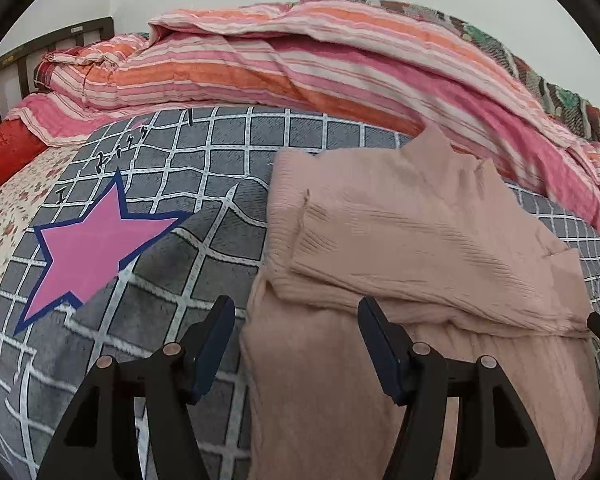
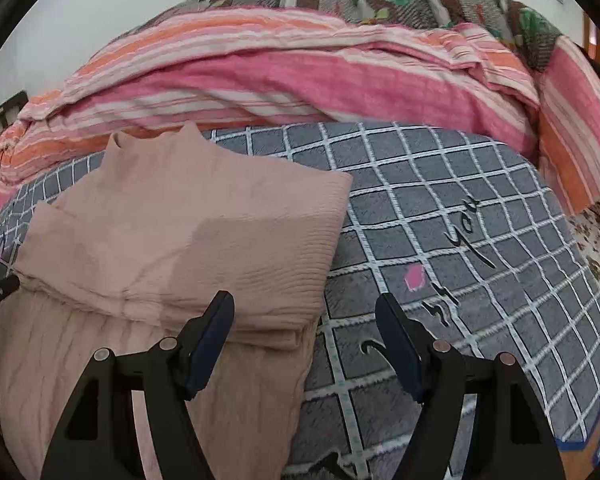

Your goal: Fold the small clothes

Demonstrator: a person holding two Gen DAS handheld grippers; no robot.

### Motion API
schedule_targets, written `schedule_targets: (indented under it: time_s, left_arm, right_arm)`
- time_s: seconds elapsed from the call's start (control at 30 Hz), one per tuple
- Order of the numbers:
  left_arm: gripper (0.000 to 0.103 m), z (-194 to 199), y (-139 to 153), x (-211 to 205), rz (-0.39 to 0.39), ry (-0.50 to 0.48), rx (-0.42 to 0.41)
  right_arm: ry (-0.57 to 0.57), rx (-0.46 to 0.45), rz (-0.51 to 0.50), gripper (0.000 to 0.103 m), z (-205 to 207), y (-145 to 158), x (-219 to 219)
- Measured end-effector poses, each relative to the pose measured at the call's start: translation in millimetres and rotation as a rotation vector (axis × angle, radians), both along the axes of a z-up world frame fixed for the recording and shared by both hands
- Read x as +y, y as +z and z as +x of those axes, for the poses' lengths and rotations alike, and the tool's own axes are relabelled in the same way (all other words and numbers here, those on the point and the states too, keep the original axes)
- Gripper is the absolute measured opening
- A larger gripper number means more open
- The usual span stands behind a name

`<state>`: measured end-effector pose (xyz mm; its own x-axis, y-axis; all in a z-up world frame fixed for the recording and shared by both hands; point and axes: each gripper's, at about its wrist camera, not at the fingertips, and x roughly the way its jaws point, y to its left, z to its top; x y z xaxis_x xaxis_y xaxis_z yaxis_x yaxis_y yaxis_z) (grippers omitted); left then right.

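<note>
1. One pale pink ribbed garment is laid on a grey checked blanket on the bed, its upper part folded down over the lower.
2. The left tool is held above the garment's left edge, jaws apart, nothing gripped.
3. The right tool is held over the garment's right edge, jaws apart, empty.
4. A pink star is printed on the blanket; a striped quilt is heaped behind.
</note>
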<state>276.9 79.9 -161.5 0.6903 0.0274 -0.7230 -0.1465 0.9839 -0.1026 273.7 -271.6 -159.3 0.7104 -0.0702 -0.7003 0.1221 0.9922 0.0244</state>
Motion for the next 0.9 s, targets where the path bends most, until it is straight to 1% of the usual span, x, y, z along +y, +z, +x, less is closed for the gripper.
schedule_targets:
  time_s: [0.07,0.1,0.2,0.27,0.33,0.47,0.6,0.77,0.9]
  left_arm:
    - [0.062,-5,0,1,-0.007,0.012,-0.007]
    - [0.062,-7,-2,3,-0.025,0.017,0.0]
    - [0.062,-9,-8,6,-0.065,0.024,0.035]
    - [0.062,-12,-9,6,-0.065,0.031,0.034]
    - [0.062,-16,-10,4,-0.056,0.031,0.032]
    - [0.069,-24,-14,0,-0.055,0.032,0.035]
    - [0.07,-28,-13,-2,-0.05,0.04,0.03]
    - [0.071,-35,-13,2,-0.081,0.035,0.021]
    - [0.071,-44,-11,6,-0.121,0.021,0.007]
  right_arm:
    - [0.033,0.028,0.029,0.072,0,-1,2]
    - [0.047,0.049,0.037,0.072,2,-4,4]
    - [0.062,0.092,0.018,0.071,7,-13,11]
    - [0.065,0.105,-0.004,0.071,8,-16,15]
    - [0.068,0.095,-0.01,0.071,5,-15,16]
    - [0.069,0.083,0.021,0.071,0,-12,13]
    - [0.067,0.105,0.058,0.071,-1,-14,11]
    - [0.104,0.078,0.064,0.069,-12,-10,19]
    - [0.13,0.038,0.025,0.069,-32,-9,27]
